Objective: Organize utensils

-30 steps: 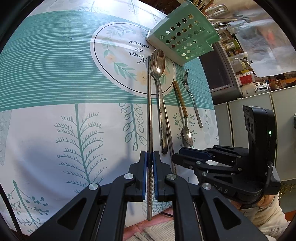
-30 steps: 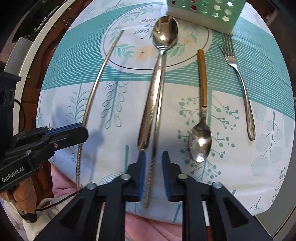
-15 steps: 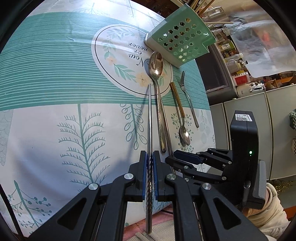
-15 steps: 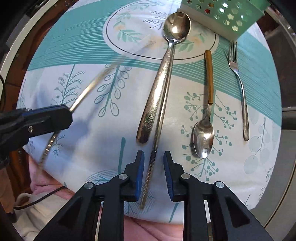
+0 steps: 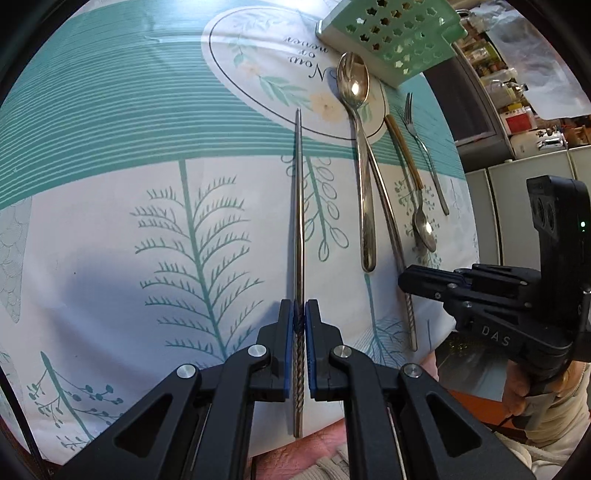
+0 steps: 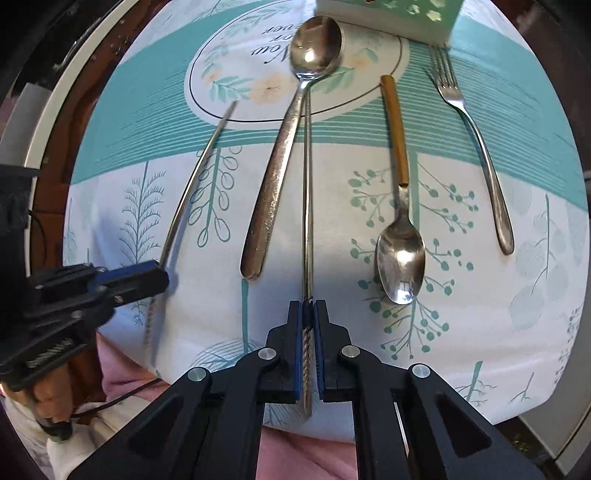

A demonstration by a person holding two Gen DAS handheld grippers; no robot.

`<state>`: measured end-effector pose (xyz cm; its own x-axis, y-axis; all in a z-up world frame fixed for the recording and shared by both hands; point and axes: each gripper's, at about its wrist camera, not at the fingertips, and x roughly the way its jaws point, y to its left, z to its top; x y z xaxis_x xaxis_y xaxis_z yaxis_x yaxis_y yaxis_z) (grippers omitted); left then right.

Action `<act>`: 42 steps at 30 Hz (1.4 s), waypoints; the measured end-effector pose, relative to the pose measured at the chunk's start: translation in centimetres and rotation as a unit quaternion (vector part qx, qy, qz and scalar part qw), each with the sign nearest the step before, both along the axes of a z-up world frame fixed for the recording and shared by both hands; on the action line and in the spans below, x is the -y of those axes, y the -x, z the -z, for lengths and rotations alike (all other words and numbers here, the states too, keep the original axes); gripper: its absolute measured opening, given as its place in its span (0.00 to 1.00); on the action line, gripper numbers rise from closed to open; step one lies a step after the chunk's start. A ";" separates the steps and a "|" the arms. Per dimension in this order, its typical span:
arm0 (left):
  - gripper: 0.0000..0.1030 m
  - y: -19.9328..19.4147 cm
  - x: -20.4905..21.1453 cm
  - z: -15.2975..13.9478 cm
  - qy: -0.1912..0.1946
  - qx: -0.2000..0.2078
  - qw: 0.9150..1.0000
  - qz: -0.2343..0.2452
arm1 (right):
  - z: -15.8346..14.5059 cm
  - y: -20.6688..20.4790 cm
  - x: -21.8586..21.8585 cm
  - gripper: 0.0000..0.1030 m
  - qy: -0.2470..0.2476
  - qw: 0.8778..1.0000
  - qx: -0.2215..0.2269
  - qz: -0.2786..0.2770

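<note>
Since a second ago, the right gripper (image 6: 307,306) has been closed onto the second chopstick (image 6: 306,192), previously lying loose between its pads. The left gripper (image 5: 300,314) is clamped on the first chopstick (image 5: 299,206). Both chopsticks are gripped at their twisted near ends, long axes running away toward the green holder (image 5: 395,33), which stands at the far table edge. The holder's contents cannot be determined. A large spoon (image 6: 288,140), small spoon (image 6: 400,243) and fork (image 6: 472,125) remain on the tablecloth (image 5: 110,155).

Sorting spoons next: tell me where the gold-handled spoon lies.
In the right wrist view the gold-handled spoon lies on the tablecloth, right of centre, between the big spoon and the fork.
</note>
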<state>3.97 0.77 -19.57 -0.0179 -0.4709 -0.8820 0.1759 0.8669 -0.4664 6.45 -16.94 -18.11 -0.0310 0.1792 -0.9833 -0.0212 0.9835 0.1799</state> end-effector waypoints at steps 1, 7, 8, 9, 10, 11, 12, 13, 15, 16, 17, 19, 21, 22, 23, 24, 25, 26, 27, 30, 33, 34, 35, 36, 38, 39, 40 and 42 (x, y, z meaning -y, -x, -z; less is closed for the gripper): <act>0.04 0.0 0.1 -0.1 -0.006 0.000 1.000 0.003 | 0.0 0.1 0.3 0.05 -0.008 1.000 -0.001 0.003; 0.04 -0.3 0.6 0.1 0.009 -0.018 1.000 0.013 | 0.0 0.8 3.2 0.05 -0.090 0.995 0.005 0.046; 0.04 -0.3 0.6 0.2 0.019 -0.018 1.000 0.012 | -0.1 1.0 3.7 0.05 -0.110 0.992 0.009 0.058; 0.04 -0.3 0.5 0.2 0.036 -0.017 0.999 0.009 | -0.2 1.2 4.3 0.05 -0.133 0.989 0.013 0.067; 0.04 -0.3 0.4 0.2 0.045 -0.016 0.999 0.008 | -0.3 1.4 4.9 0.05 -0.155 0.985 0.016 0.078; 0.04 -0.3 0.3 0.2 0.054 -0.014 0.998 0.006 | -0.4 1.7 5.6 0.05 -0.175 0.980 0.020 0.089; 0.04 -0.3 0.2 0.2 0.065 -0.013 0.998 0.004 | -0.5 1.9 6.1 0.05 -0.194 0.976 0.025 0.095; 0.04 -0.2 0.2 0.1 0.075 -0.011 0.997 0.001 | -0.8 1.9 7.0 0.05 -0.220 0.969 0.033 0.102; 0.04 -0.1 0.2 -0.1 0.090 -0.006 0.996 0.000 | -1.2 2.2 7.9 0.05 -0.238 0.965 0.044 0.105; 0.04 -0.1 0.2 -0.4 0.099 -0.003 0.995 0.001 | -1.3 2.5 8.4 0.05 -0.254 0.960 0.051 0.106; 0.04 0.0 0.3 -0.7 0.103 0.003 0.995 0.001 | -1.4 2.7 8.7 0.05 -0.258 0.959 0.055 0.105; 0.04 0.0 0.6 -1.3 0.110 0.012 0.994 0.004 | -1.3 3.0 9.0 0.05 -0.263 0.958 0.057 0.103; 0.04 0.0 0.8 -1.7 0.112 0.019 0.993 0.004 | -1.0 3.1 10.2 0.05 -0.268 0.956 0.055 0.102; 0.04 0.0 1.0 -1.9 0.115 0.020 0.993 0.004 | -1.0 3.1 10.3 0.05 -0.269 0.956 0.056 0.102; 0.04 -0.1 1.2 -2.0 0.115 0.020 0.993 0.004 | -0.9 3.1 10.4 0.05 -0.273 0.955 0.057 0.102; 0.04 -0.1 1.3 -2.0 0.118 0.020 0.993 0.004 | -0.7 2.8 10.3 0.05 -0.275 0.954 0.057 0.104; 0.04 -0.1 1.6 -2.2 0.122 0.021 0.992 0.004 | -0.6 2.9 10.5 0.05 -0.281 0.952 0.058 0.106; 0.04 -0.1 1.8 -2.3 0.123 0.022 0.992 0.004 | -0.5 2.9 10.6 0.05 -0.286 0.950 0.061 0.108; 0.04 0.0 2.0 -2.4 0.125 0.024 0.992 0.005 | -0.6 3.1 10.9 0.05 -0.293 0.947 0.065 0.114; 0.04 0.2 2.4 -2.7 0.134 0.027 0.991 0.004 | -0.5 3.1 11.4 0.05 -0.310 0.940 0.076 0.123; 0.04 0.2 2.2 -3.2 0.150 0.034 0.988 -0.003 | -0.5 3.1 11.7 0.05 -0.320 0.936 0.078 0.127; 0.04 0.1 2.1 -3.4 0.155 0.036 0.987 -0.005 | -0.4 3.0 11.8 0.05 -0.325 0.934 0.079 0.129; 0.04 0.0 1.9 -3.6 0.159 0.039 0.987 -0.009 | -0.3 3.0 11.9 0.05 -0.330 0.932 0.079 0.129; 0.04 -0.1 1.8 -3.8 0.161 0.041 0.986 -0.013 | -0.3 3.0 12.2 0.05 -0.335 0.930 0.079 0.129; 0.04 -0.3 1.8 -3.9 0.164 0.043 0.985 -0.018 | -0.4 2.8 12.2 0.05 -0.341 0.928 0.083 0.129; 0.04 -0.3 1.5 -4.0 0.163 0.043 0.985 -0.019 | -0.4 2.8 12.1 0.05 -0.340 0.928 0.084 0.128; 0.04 -0.3 1.5 -3.9 0.163 0.043 0.986 -0.021 | -0.4 2.6 12.0 0.05 -0.340 0.928 0.084 0.126; 0.04 -0.5 1.6 -3.7 0.159 0.041 0.986 -0.024 | -0.3 2.2 11.3 0.05 -0.331 0.932 0.086 0.122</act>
